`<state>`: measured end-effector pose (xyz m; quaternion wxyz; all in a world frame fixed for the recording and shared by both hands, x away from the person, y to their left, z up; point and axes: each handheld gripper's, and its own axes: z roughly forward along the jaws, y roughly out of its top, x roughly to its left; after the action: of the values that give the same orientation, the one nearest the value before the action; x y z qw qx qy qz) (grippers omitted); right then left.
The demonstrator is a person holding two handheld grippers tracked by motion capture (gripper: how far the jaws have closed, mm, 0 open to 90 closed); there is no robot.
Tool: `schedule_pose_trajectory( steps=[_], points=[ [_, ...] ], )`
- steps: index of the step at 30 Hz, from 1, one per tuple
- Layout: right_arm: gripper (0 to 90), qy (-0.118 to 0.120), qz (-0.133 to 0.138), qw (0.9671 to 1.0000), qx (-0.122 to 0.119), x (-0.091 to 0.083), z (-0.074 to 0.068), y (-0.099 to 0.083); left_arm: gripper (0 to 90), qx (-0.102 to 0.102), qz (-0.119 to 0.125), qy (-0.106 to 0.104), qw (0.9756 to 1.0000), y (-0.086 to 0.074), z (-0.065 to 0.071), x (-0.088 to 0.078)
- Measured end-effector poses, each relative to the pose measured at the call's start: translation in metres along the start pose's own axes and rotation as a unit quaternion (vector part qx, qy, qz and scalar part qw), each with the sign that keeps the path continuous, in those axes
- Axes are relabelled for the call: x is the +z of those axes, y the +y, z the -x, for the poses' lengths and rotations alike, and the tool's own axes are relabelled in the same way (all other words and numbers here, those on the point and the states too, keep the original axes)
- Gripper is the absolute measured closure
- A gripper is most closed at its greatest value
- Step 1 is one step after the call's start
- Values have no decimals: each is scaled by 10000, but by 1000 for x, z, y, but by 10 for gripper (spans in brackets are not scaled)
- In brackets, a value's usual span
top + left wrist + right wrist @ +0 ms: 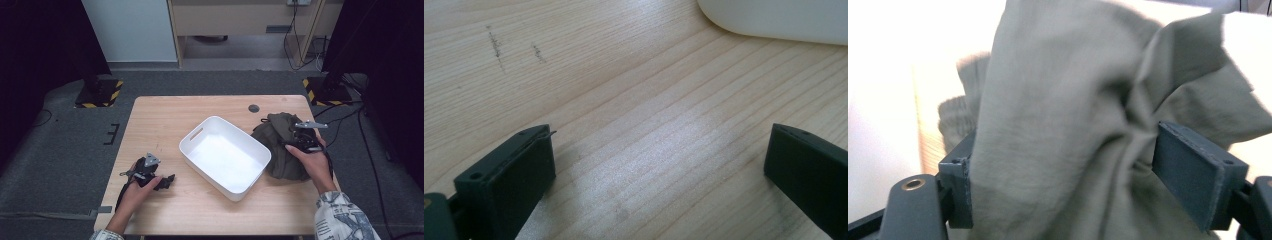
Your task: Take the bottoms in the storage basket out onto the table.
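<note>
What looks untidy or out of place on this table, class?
The olive cloth lies crumpled in a heap beside the white tub, at the table's right edge. The tub sits askew. A few dark scuffs mark the wood.

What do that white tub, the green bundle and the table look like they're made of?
White tub: probably moulded plastic, smooth and slightly glossy, with rounded corners and a cut-out handle.
Green bundle: woven cloth, matt olive, soft with many creases and a ribbed cuff.
Table: pale wood or wood veneer, with visible straight grain and a faint sheen.
</note>
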<state>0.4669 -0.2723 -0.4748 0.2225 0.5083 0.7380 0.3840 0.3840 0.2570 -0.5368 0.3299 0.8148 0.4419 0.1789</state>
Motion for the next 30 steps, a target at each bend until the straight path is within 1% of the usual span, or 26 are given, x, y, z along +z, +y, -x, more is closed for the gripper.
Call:
schedule_pose_trajectory(
  steps=[2, 4, 6, 8, 10, 12, 13, 14, 15, 16, 18, 19, 21, 23, 24, 26, 28, 30],
  points=[
    [183, 65, 87, 9999, 30, -8, -1, 4, 0, 4, -2, -2, 10000, 0, 0, 0],
    [179, 85, 206, 9998, 1, -18, -3, 9, 1, 11, -34, -23, 10000, 1, 0, -1],
    [209, 149, 302, 9994, -5, -25, -7, 11, 33, 60, -70, -13, 10000, 2, 1, -3],
    [275, 274, 425, 9987, -30, -32, -11, 13, 36, 85, -18, 4, 10000, 4, 3, -6],
    [385, 366, 512, 9979, -141, -38, -15, 14, 38, 85, 80, 24, 9999, 6, 5, -10],
    [468, 470, 592, 9969, -197, -41, -19, 14, 40, 92, 161, 31, 9998, 8, 8, -14],
    [553, 559, 639, 9960, -259, -43, -21, 14, 40, 92, 194, 33, 9998, 9, 10, -16],
    [592, 726, 660, 9947, -296, -44, -24, 14, 42, 78, 196, 23, 9998, 10, 12, -17],
    [624, 800, 656, 9941, -328, -44, -25, 15, 44, 60, 245, 4, 9997, 11, 14, -18],
    [675, 890, 631, 9934, -365, -44, -27, 15, 50, 70, 287, -5, 9996, 13, 16, -19],
    [729, 994, 587, 9924, -433, -43, -30, 15, 61, 6, 406, -51, 9992, 17, 23, -21],
    [755, 1083, 560, 9916, -425, -41, -33, 14, 67, 1, 428, -58, 9991, 19, 27, -21],
    [774, 1161, 479, 9909, -478, -36, -36, 12, 77, 55, 464, -87, 9989, 22, 34, -21],
    [792, 1244, 342, 9903, -520, -29, -41, 7, 80, 135, 467, -169, 9987, 25, 45, -20],
    [795, 1259, 300, 9899, -584, -26, -43, 6, 82, 159, 466, -188, 9986, 26, 49, -19],
    [803, 1300, 236, 9892, -636, -22, -45, 4, 91, 230, 470, -229, 9984, 30, 58, -16],
    [808, 1363, 216, 9881, -686, -19, -48, 2, 95, 307, 529, -243, 9978, 33, 66, -16],
    [821, 1381, 245, 9877, -688, -18, -49, -1, 105, 321, 592, -233, 9975, 35, 72, -16]
  ],
)
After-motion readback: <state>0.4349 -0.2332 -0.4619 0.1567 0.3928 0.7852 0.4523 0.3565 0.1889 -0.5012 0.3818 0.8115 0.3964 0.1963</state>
